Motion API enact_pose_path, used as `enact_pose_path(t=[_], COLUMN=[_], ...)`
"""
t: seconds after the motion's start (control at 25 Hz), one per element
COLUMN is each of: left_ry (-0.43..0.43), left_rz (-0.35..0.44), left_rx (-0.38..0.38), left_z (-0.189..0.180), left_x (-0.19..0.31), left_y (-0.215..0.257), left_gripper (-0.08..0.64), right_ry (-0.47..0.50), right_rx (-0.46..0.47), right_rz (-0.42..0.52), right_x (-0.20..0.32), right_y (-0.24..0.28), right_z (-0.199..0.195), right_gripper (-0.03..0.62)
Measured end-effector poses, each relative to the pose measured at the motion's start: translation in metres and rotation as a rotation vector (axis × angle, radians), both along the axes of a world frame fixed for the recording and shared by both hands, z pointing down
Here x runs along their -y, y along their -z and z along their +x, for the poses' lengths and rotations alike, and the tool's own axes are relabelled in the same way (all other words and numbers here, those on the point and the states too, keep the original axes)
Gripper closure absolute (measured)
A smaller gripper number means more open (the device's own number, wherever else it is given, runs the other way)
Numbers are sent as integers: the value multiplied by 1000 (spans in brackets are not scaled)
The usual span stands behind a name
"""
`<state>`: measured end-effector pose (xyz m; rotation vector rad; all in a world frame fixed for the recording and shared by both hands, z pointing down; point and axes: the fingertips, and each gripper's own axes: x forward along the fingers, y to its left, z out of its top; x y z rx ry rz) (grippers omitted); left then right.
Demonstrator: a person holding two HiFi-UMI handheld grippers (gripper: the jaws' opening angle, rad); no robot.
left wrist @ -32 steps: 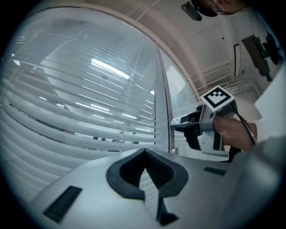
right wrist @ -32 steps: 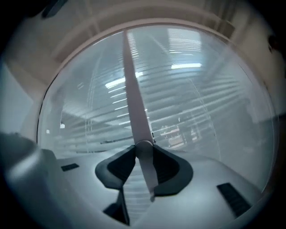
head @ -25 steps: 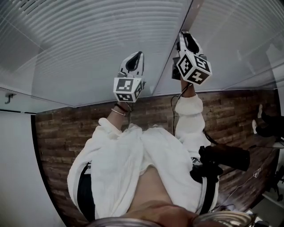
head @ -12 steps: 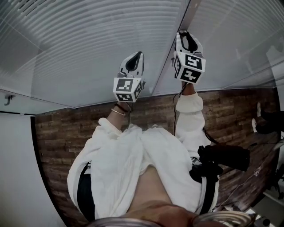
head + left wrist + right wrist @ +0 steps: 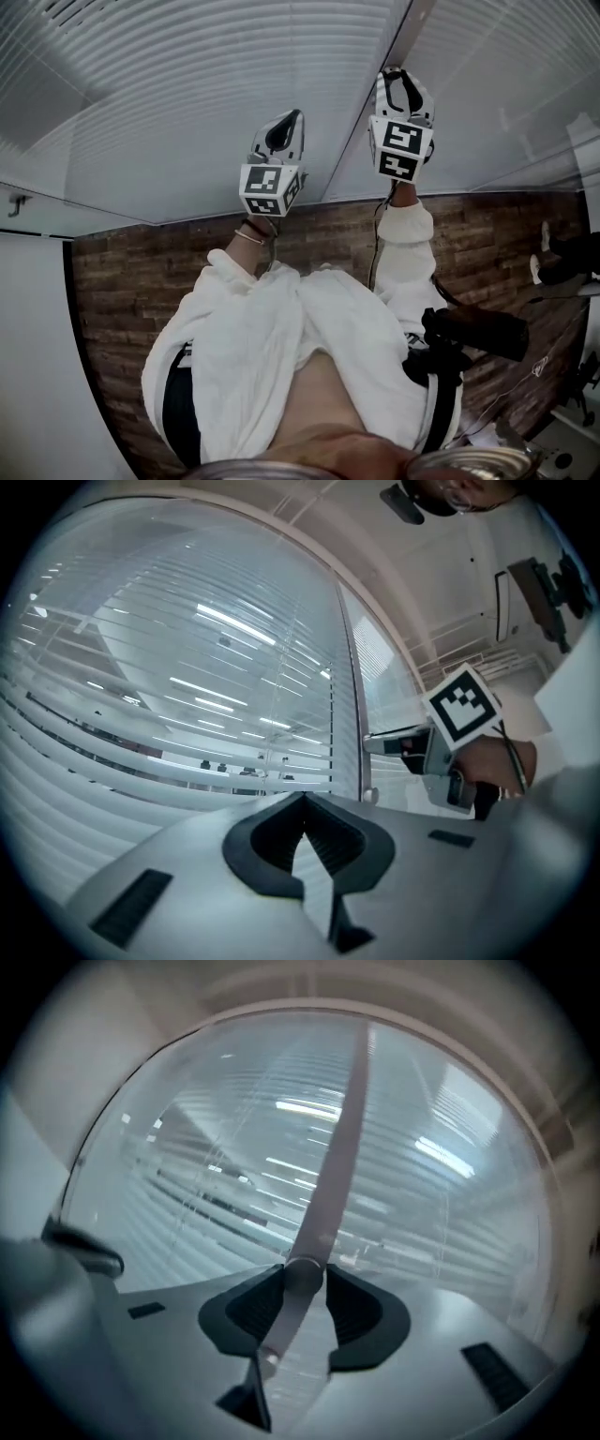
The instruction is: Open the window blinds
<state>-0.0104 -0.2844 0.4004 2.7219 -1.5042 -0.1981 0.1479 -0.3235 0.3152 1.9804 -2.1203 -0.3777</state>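
White slatted blinds (image 5: 187,94) fill the window ahead, their slats (image 5: 141,714) partly tilted so ceiling lights show through. A slim tilt wand (image 5: 337,1157) hangs beside the window frame (image 5: 375,84). My right gripper (image 5: 394,75) is shut on that wand, which runs between its pads (image 5: 305,1288). In the left gripper view the right gripper (image 5: 380,745) reaches to the wand's lower end. My left gripper (image 5: 289,120) is held up to the left of it, close to the slats, with its jaws (image 5: 302,808) shut and nothing between them.
Below the window runs a dark wood-plank floor (image 5: 122,300). A white wall with a small hook (image 5: 17,202) stands at the left. A black device (image 5: 473,333) hangs at the person's right side. White sleeves and clothing (image 5: 272,356) fill the lower middle.
The right gripper has twisted on the wand, its marker cube turning to show other faces, and shifted slightly right. The left gripper has stayed in place.
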Motion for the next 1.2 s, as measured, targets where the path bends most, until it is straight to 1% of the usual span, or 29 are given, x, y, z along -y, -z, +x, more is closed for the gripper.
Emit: enact_pose_path(t=[0.04, 0.08, 0.12, 0.16, 0.2, 0.24, 0.28, 0.32, 0.36, 0.48, 0.52, 0.56, 0.64, 0.68, 0.72, 0.76, 0.8, 0.88, 1.0, 1.04, 1.08, 1.12, 1.16, 1.2], left_ry=[1, 2, 2, 0, -3, -7, -12, -16, -19, -23, -23, -23, -21, -21, -21, -21, -22, -20, -16, -15, -15, -16, -19, -23], left_rz=[-1, -2, -4, -5, -5, -4, -3, -1, 0, 4, 5, 5, 4, 4, 3, 3, 4, 5, 4, 3, 3, 2, 2, 2], left_rx=[0, -1, -2, -4, -4, -3, -3, -3, -3, -2, -2, -3, -5, -6, -5, -4, -3, -1, -1, -2, -3, -4, -5, -4], left_z=[-1, -1, 0, 1, 3, 5, 8, 10, 11, 13, 13, 13, 12, 12, 13, 13, 12, 9, 6, 6, 7, 8, 10, 12], left_x=[0, 0, 0, 1, 1, 2, 2, 2, 2, 1, 1, 1, 1, 1, 1, 1, 2, 4, 7, 7, 8, 8, 8, 8], left_y=[0, 0, 0, -1, -2, -3, -4, -4, -3, 0, 1, 1, 1, 0, -2, -2, -2, 0, 1, 1, 0, 0, -1, -1], left_gripper=[558, 558, 558, 558, 558, 558, 558, 558, 558, 558, 558, 558, 558, 558, 558, 558, 558, 558, 558, 558, 558, 558, 558, 558], right_ry=[-20, -36, -48, -54, -55, -51, -44, -31, -12, 59, 75, 87, 106, 115, 123, 126, 123, 98, 33, 17, 3, -12, -27, -38], right_rx=[-141, -248, -313, -339, -332, -297, -236, -148, -31, 391, 507, 602, 761, 814, 827, 789, 707, 471, 61, -59, -160, -236, -282, -297], right_rz=[2, -2, -10, -17, -22, -23, -20, -13, -5, -4, -5, -3, -1, -1, -2, -3, -5, -12, -36, -44, -50, -55, -58, -57], right_x=[-1, -1, -1, -1, 0, 1, 2, 2, 3, 3, 3, 2, 2, 2, 2, 3, 3, 3, 3, 3, 4, 3, 3, 3], right_y=[2, 3, 4, 4, 3, 3, 2, 1, 1, 2, 3, 4, 3, 2, 1, 1, 1, 1, 0, 0, 1, 1, 2, 2], right_z=[-3, -5, -7, -7, -7, -7, -6, -4, -2, 6, 7, 9, 10, 11, 11, 10, 9, 5, 1, -2, -4, -6, -6, -7], right_gripper=[460, 460, 460, 460, 461, 462, 462, 462, 462, 462, 462, 462, 462, 462, 462, 462, 462, 460, 456, 456, 456, 456, 456, 457])
